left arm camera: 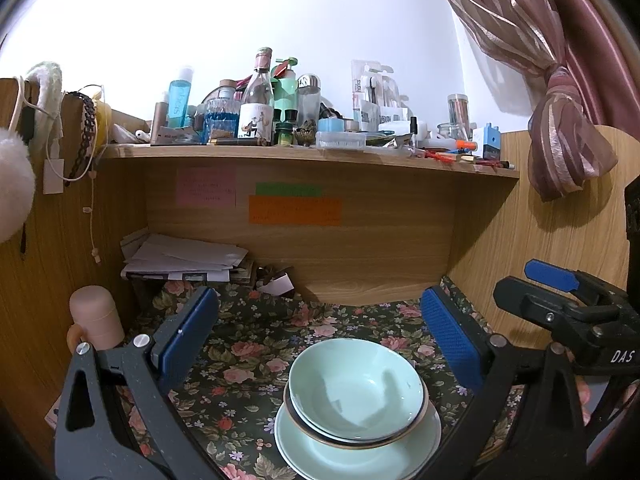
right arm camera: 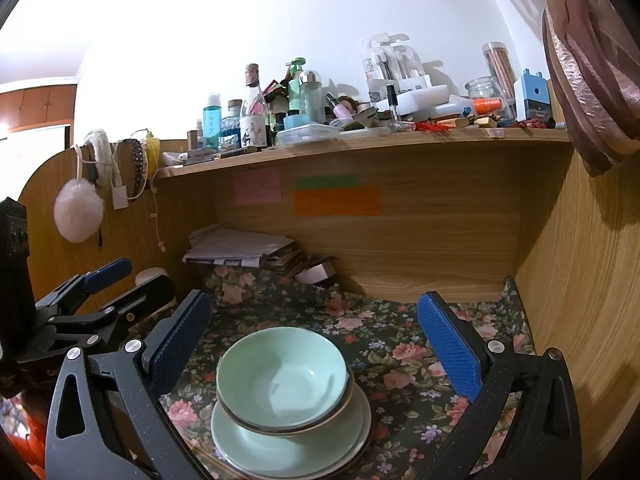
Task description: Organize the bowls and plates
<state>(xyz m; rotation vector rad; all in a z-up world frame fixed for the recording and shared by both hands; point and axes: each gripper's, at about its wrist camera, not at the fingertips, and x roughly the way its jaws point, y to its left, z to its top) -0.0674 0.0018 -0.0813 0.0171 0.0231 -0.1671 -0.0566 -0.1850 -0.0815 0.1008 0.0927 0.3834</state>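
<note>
Both claws, left claw (left arm camera: pixel 316 340) & right claw (right arm camera: pixel 314 344), hang released w/ nothing held, just above bowls (left arm camera: pixel 356 388) nested on plates (left arm camera: pixel 320 444) mid counter (left arm camera: pixel 248 360). Risk: top bowl sits off-centre, a nudge could slide it off.

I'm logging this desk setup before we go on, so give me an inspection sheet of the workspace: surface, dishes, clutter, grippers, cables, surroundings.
Surface: floral cloth covers the desk.
Job's things: green bowls nested on stacked green plates, one pile.
Clutter: paper stack at the back left; pink cup at the left edge.
Grippers: left gripper open, over the pile, holding nothing; right gripper open, likewise.
Cables: white cord hangs down the left panel.
Surroundings: shelf crowded with bottles and jars; sticky notes on the back panel; pink curtain at right.
</note>
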